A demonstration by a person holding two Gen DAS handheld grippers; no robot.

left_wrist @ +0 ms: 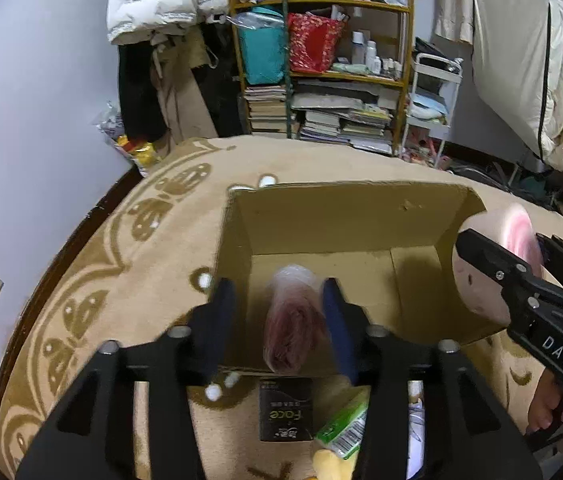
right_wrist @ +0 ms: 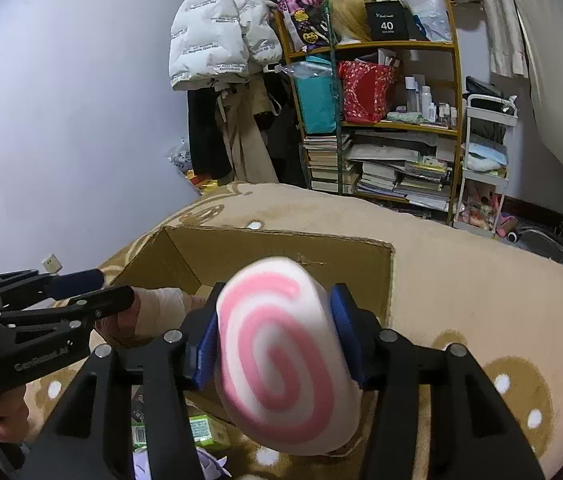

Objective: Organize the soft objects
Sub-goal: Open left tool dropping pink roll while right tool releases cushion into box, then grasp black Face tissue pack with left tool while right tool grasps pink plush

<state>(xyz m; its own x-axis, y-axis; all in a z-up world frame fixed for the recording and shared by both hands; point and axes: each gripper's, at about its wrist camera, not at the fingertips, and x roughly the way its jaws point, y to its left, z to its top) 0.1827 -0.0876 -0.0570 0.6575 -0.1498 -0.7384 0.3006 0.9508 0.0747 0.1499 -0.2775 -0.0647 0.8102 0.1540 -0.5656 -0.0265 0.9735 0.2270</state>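
An open cardboard box (left_wrist: 345,216) sits on a tan patterned carpet; it also shows in the right wrist view (right_wrist: 281,252). My left gripper (left_wrist: 279,312) stands open over the box's near wall, with a blurred pink-and-white bagged soft object (left_wrist: 291,320) between its fingers, apart from both pads. My right gripper (right_wrist: 277,344) is shut on a white plush roll with a pink swirl (right_wrist: 281,360), held above the box's right side; the roll also shows in the left wrist view (left_wrist: 493,264). The left gripper shows at the left of the right wrist view (right_wrist: 93,284).
A black "Face" packet (left_wrist: 285,410), a green tissue pack (left_wrist: 345,424) and a yellow plush (left_wrist: 329,464) lie on the carpet before the box. A cluttered bookshelf (left_wrist: 321,80), hanging coats (left_wrist: 161,0) and a white cart (left_wrist: 433,104) stand behind.
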